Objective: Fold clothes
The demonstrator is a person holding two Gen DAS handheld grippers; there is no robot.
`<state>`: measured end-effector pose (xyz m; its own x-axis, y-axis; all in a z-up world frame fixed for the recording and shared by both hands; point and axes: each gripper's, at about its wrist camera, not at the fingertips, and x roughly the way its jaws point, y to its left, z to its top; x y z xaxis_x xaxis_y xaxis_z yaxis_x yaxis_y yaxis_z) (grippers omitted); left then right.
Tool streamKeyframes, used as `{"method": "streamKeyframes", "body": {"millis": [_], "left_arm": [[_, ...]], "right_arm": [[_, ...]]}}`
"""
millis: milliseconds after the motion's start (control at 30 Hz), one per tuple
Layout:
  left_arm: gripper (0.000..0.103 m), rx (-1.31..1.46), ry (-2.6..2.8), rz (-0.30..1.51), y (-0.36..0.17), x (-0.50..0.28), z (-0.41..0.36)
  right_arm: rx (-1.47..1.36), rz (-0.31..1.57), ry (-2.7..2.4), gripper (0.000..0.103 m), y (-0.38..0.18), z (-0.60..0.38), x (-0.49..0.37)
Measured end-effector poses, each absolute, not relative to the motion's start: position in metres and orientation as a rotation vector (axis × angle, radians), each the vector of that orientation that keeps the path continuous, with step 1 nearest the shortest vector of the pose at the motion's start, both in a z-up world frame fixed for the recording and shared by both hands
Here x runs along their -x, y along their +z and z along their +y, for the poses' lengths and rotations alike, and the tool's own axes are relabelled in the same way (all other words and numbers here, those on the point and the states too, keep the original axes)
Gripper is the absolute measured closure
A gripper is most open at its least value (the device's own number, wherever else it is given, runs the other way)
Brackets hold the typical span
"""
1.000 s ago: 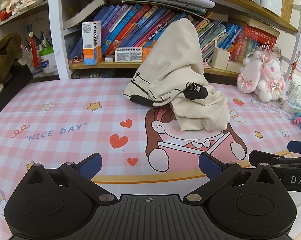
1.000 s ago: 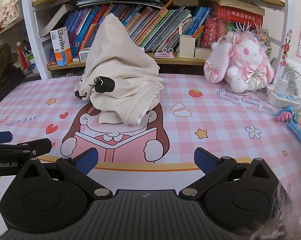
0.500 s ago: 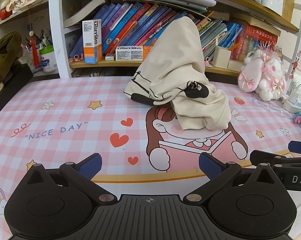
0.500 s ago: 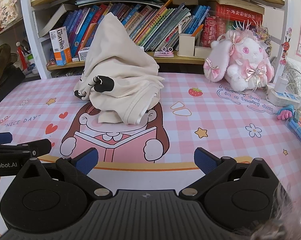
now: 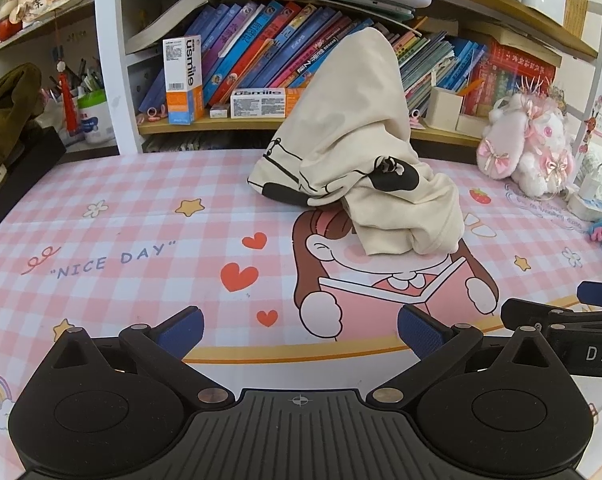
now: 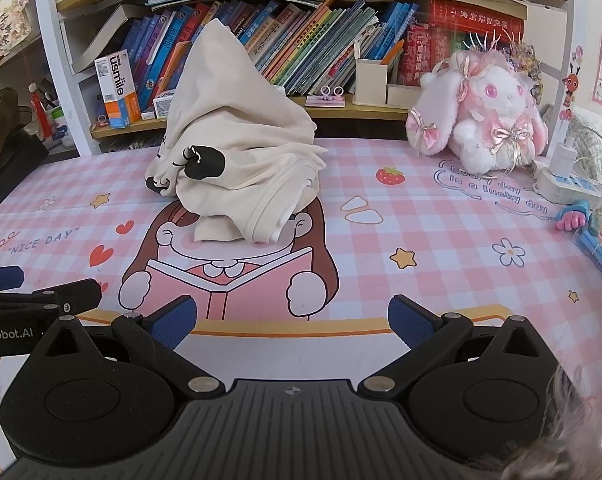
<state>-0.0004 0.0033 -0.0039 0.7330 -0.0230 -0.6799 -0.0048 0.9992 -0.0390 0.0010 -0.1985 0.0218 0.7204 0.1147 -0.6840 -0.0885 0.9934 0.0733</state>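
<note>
On the left wrist view: left claw [image 5: 299, 330] wide, nothing between its blue pads, low over the near edge of the tabletop [image 5: 113, 232]. Cream garment [image 5: 353, 148] sits well ahead in a peaked heap, crumpled, black print showing, resting on the cartoon girl's head on the pink checked mat. Right claw's tip pokes in at the right edge.

Right wrist view: right claw [image 6: 293, 318] also wide and empty, same standoff from the garment [image 6: 237, 152]. Plush rabbit [image 6: 481, 116] sits off to the right, clear of the heap. Bookshelf [image 6: 285, 56] stands behind.

Change vs a second ago: basically none. Both claws hold the same pose, heap same shape, only a tiny camera drift on the left. Garment isn't folded as it lies; it needs spreading flat. Watch the peak, looks like it could flop once tugged.
</note>
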Motion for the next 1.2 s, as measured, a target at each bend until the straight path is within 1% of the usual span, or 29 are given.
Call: {"method": "streamKeyframes", "body": {"millis": [233, 533, 900, 1200], "left_arm": [[0.000, 0.083, -0.015, 0.785, -0.007, -0.003, 0.006], [0.000, 0.068, -0.006, 0.801, -0.013, -0.007, -0.003], [0.000, 0.107, 0.027, 0.775, -0.017, -0.011, -0.022], [0.000, -0.020, -0.025, 0.777, -0.016, -0.033, -0.059]], "right_arm": [[-0.038, 0.764, 0.110, 0.000, 0.020, -0.199, -0.002], [-0.037, 0.763, 0.108, 0.000, 0.016, -0.207, -0.007], [-0.010, 0.758, 0.155, 0.000, 0.010, -0.228, -0.015], [0.001, 0.757, 0.174, 0.000, 0.000, -0.258, -0.025]]}}
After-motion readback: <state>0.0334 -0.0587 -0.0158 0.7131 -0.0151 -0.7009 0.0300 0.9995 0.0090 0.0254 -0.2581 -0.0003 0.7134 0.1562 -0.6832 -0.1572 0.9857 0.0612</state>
